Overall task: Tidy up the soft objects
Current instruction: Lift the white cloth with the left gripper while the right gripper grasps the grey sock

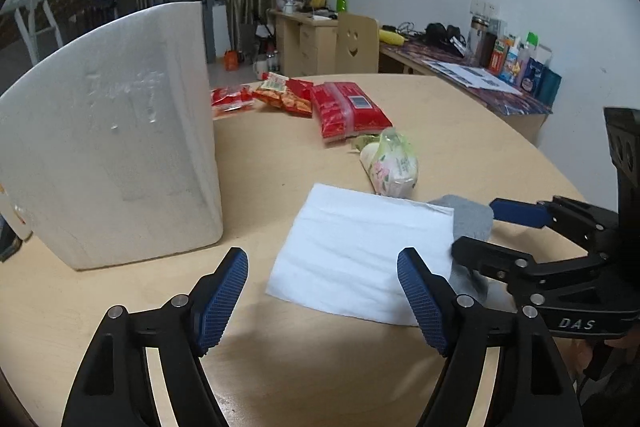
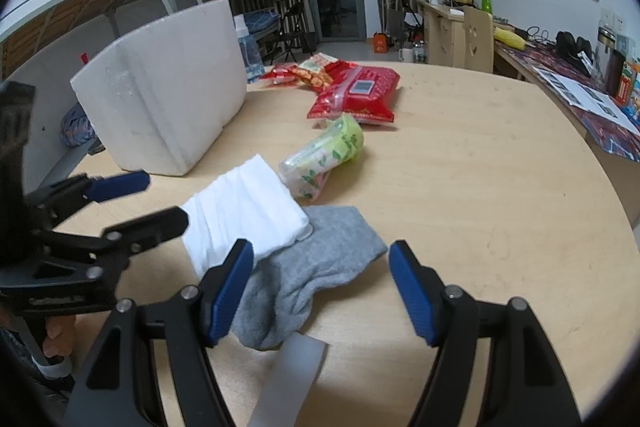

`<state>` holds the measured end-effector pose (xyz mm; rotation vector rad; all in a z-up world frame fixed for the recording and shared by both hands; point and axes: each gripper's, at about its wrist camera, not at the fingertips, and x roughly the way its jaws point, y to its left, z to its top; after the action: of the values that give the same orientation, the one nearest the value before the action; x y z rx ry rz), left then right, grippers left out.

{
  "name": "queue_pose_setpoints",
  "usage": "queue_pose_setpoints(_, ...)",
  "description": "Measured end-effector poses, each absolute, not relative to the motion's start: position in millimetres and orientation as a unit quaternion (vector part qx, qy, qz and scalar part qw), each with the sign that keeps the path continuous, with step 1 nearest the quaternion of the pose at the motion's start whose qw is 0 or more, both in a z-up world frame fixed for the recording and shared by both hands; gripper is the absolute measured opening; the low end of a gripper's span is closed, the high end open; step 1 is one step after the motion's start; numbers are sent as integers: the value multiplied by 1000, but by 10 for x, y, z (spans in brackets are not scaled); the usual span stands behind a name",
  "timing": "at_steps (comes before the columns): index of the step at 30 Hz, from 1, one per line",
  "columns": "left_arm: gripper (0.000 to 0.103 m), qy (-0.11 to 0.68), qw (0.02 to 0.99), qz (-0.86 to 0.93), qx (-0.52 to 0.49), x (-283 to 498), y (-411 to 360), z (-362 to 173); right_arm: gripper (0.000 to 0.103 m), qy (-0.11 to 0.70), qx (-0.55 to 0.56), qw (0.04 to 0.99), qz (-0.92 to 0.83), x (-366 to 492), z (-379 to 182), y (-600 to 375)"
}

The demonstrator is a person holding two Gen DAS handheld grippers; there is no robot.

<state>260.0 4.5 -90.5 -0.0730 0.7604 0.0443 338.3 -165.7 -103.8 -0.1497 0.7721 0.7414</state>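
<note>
- Left wrist view: the left gripper (image 1: 322, 301) stood open and empty at bottom centre; the folded white cloth (image 1: 362, 253) lay flat just beyond, overlapping the grey sock (image 1: 472, 217) — probably set down for stacking. The white foam box (image 1: 112, 163) filled the left.
- Right wrist view: the right gripper (image 2: 320, 293) gaped, empty, over the sock; the green tissue pack (image 2: 324, 157) and red snack bags (image 2: 356, 95) crowded behind.
</note>
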Motion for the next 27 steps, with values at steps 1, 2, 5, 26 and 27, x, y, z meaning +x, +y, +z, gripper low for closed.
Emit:
queue_pose_setpoints(1, 78, 376, 926, 20, -34, 2620, 34, -925, 75, 369, -73, 857, 354, 3389, -1044, -1646)
queue_pose_setpoints(2, 78, 383, 923, 16, -33, 2643, 25, -948, 75, 371, -77, 856, 353, 3394, -1053, -1634)
queue_pose_setpoints(5, 78, 396, 918, 9, -33, 2704, 7, -1004, 75, 373, -84, 855, 350, 3403, -1073, -1620)
queue_pose_setpoints(26, 24, 435, 900, 12, -12, 2791, -56, -1177, 24, 398, -79, 838, 366, 3381, -1150, -1623)
queue_pose_setpoints(27, 15, 435, 900, 9, -12, 2792, -59, -1176, 22, 396, -78, 838, 366, 3372, -1144, -1631)
